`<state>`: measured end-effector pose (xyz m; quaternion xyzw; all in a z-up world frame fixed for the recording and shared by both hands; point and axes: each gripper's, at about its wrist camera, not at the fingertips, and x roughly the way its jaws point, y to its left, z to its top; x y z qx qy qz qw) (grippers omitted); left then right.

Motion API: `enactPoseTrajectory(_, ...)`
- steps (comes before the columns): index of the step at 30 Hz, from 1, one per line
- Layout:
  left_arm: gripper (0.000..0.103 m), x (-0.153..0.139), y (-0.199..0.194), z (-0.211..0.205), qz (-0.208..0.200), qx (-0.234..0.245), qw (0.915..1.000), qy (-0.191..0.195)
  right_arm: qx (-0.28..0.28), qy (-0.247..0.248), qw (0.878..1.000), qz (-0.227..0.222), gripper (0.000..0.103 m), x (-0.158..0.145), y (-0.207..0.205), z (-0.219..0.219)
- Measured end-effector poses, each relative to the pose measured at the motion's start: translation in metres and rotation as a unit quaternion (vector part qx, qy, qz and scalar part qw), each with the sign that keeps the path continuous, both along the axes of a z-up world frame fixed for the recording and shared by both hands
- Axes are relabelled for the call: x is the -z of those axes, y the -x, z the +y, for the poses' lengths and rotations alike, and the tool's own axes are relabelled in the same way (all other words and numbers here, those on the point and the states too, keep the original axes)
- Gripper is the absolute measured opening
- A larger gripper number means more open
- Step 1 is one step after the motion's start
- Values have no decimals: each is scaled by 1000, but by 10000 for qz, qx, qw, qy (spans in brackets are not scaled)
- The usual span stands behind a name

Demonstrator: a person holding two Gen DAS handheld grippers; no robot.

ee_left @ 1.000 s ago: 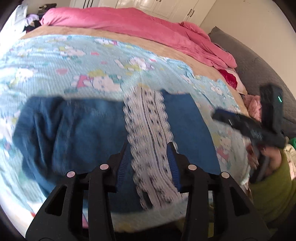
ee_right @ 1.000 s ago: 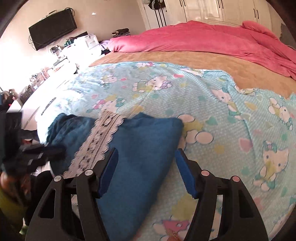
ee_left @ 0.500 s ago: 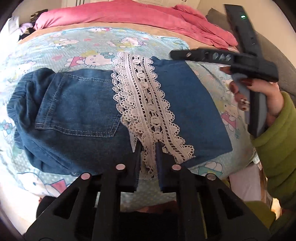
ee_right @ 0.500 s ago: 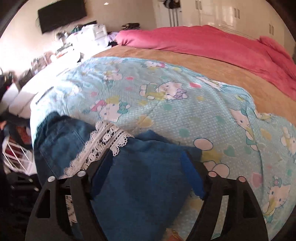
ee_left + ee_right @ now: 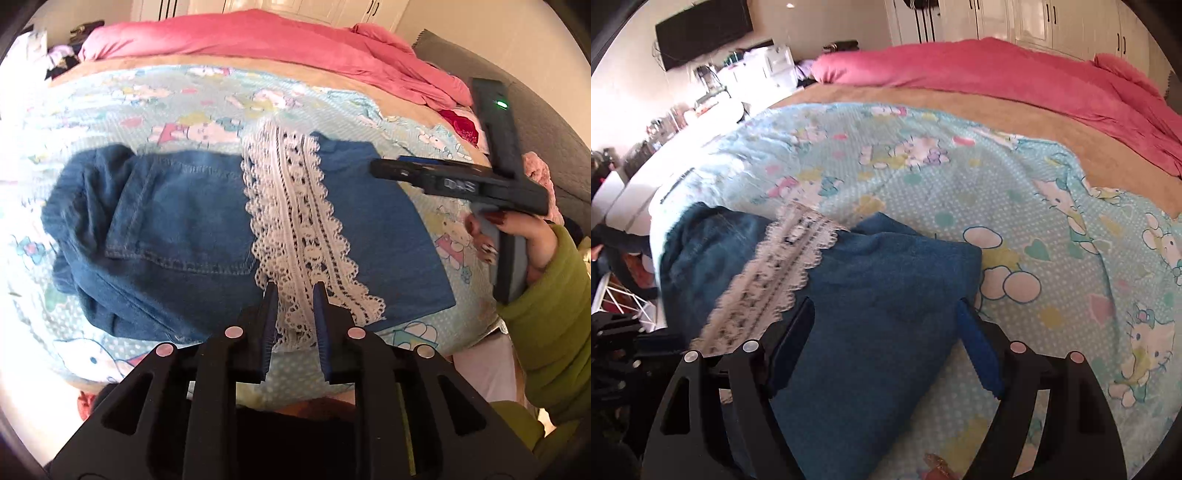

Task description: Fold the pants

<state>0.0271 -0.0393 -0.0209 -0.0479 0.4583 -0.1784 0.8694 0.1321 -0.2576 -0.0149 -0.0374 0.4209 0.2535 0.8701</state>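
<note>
Folded denim pants (image 5: 177, 221) on cartoon-print blanket (image 5: 184, 110), white lace band (image 5: 299, 229) straight ahead of left gripper (image 5: 293, 291): jaws narrowly parted, nothing clamped. Right gripper (image 5: 886, 314) wide apart, over plain denim, empty.

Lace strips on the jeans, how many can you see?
1: a single white lace strip crosses the folded jeans, its near end by the left hand-held gripper. Others may be folded under.

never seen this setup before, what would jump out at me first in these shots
The folded denim pants near the bed's front edge, crossed by a white lace band. They lie on a pale blue cartoon-cat sheet, with a pink duvet bunched at the far side. The left gripper is narrowly open at the lace's near end; the right gripper gapes wide over the plain denim.
</note>
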Motion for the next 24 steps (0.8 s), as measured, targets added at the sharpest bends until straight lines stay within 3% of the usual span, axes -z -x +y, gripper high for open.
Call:
enactPoseTrajectory(6,18,-14,5,-9,-198,86,9997,-75,-519,-212,9984,-99,77,-15,49,2)
enactPoseTrajectory(9,18,-13,6,-16,-220,184,9995,-135,-869,-64,9962,47,64,-8,67,11)
enactPoseTrajectory(12,18,-1,4,-21,-72,232,9994,-259,-1156,128,9929,242,59,8,83,19)
enactPoseTrajectory(15,18,13,3,-21,97,196,9990,-380,-1066,443,9921,484,59,29,88,20)
enactPoseTrajectory(17,20,18,3,-19,142,163,9992,-337,-992,396,9928,549,59,36,89,16)
enactPoseTrajectory(24,29,7,10,-15,-10,78,9994,-343,-880,287,9942,538,60,25,90,14)
